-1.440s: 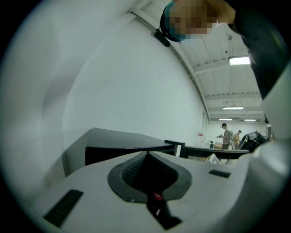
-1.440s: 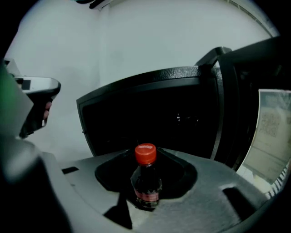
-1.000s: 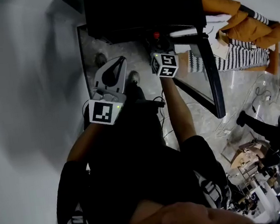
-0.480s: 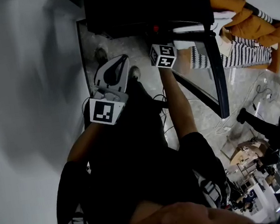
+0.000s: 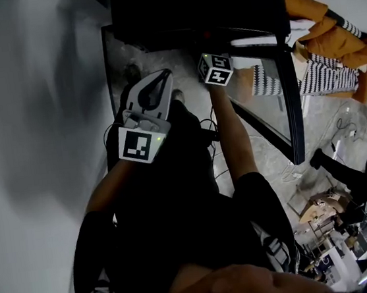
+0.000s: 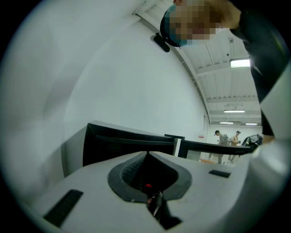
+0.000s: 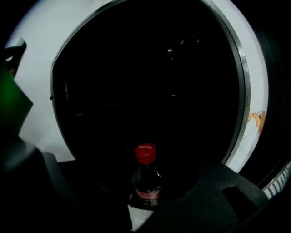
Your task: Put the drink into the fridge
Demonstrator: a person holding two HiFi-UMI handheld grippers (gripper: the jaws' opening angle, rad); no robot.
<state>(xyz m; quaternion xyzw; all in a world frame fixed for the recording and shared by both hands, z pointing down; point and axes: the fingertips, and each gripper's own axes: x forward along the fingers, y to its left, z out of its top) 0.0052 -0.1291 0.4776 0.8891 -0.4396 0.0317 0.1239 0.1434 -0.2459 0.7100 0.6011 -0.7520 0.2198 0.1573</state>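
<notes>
Floor: pale grey marbled tiles [image 5: 319, 119] run under the person's feet and right up to the fridge.
Wall: a plain white wall [image 5: 28, 128] fills the left side of the head view.
Fridge: a tall black fridge [image 5: 193, 5] stands at the top of the head view. Its black-framed glass fridge door [image 5: 288, 96] is swung open to the right.
Room beyond: an orange padded jacket [image 5: 328, 28] and a black-and-white striped cloth [image 5: 314, 77] lie past the door. The left gripper view shows a high ceiling with a strip light [image 6: 240, 63] and two people [image 6: 226, 136] far off.
Left gripper: the white left gripper [image 5: 163, 76] points at the fridge from beside the wall, its jaws brought together at the tips with nothing between them.
Right gripper: the dark right gripper [image 7: 144, 202] is clamped on the drink. Its marker cube [image 5: 215, 67] sits at the mouth of the fridge.
Drink: a small clear plastic bottle [image 7: 146, 175] of dark liquid with a red cap stands upright between the right jaws, in front of the fridge's open cavity.
Hidden: the fridge interior is almost wholly black, so only faint shelf lines show and I cannot tell which shelf the bottle faces.
Cut off: the bottle's base is behind the gripper body, and in the head view the right jaws and the bottle are lost in the dark.
Unclear: the cap and label print is too small to read, and the clutter at the lower right of the head view is too blurred to make out.
</notes>
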